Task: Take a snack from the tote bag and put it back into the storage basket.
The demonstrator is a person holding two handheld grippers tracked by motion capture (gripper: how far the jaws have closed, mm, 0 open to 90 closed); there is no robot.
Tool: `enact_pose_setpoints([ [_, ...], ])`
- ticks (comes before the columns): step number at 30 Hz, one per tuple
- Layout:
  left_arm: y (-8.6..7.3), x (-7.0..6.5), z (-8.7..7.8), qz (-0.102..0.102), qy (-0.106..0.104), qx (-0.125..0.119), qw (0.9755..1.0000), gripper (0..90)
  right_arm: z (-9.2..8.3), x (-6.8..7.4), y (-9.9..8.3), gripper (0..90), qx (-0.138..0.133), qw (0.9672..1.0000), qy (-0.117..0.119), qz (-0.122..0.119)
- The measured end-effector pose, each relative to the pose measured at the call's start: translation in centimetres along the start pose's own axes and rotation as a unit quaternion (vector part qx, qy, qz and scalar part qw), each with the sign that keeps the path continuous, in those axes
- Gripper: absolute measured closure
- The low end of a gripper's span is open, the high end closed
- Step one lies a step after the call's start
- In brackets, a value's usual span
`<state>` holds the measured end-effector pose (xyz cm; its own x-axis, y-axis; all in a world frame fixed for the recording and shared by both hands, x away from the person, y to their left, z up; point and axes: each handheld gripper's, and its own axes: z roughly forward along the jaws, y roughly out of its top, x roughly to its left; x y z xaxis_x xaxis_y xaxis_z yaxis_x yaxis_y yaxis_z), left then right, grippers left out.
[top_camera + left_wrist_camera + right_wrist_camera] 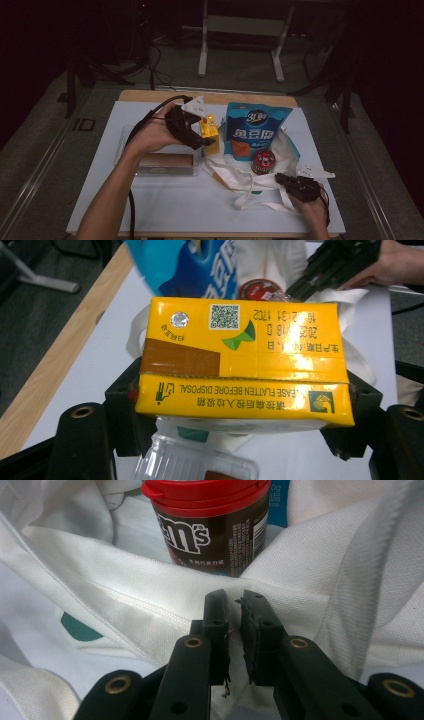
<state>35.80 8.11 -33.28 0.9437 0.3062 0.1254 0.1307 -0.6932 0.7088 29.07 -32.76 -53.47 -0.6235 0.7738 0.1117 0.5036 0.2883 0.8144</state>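
Observation:
My left gripper [202, 137] is shut on a yellow drink carton [210, 131] and holds it above the table beside the white cloth bag [235, 175]. In the left gripper view the carton [245, 355] lies sideways between the two jaws, printed top toward the camera. A red-lidded M&M's jar [263, 161] stands inside the bag's mouth, and a blue snack pouch [256, 129] leans behind it. My right gripper [280, 178] sits at the bag's near rim. In the right gripper view its jaws [235, 600] are nearly together on a fold of the bag's cloth [150, 605], just in front of the jar [210, 525].
A clear plastic box [165, 164] with a brown item inside lies under my left forearm. A white mat [165, 200] covers the wooden table. The bag's straps [260, 202] trail toward the front edge. Metal stand legs [202, 55] rise beyond the table.

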Motion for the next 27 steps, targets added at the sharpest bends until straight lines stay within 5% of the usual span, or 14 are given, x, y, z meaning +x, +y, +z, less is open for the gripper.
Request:
enact_pose_setpoints([
  [19, -1.6, 2.3, -0.2, -0.049, 0.046, 0.022, 0.9975, 28.3, 0.0, 0.0, 0.0, 81.4, 0.0, 1.0, 0.0, 0.001],
  [27, -2.0, 3.8, 0.5, -0.08, 0.077, 0.03, 0.9934, 28.3, 0.0, 0.0, 0.0, 81.5, 0.001, 1.0, 0.0, 0.0],
])
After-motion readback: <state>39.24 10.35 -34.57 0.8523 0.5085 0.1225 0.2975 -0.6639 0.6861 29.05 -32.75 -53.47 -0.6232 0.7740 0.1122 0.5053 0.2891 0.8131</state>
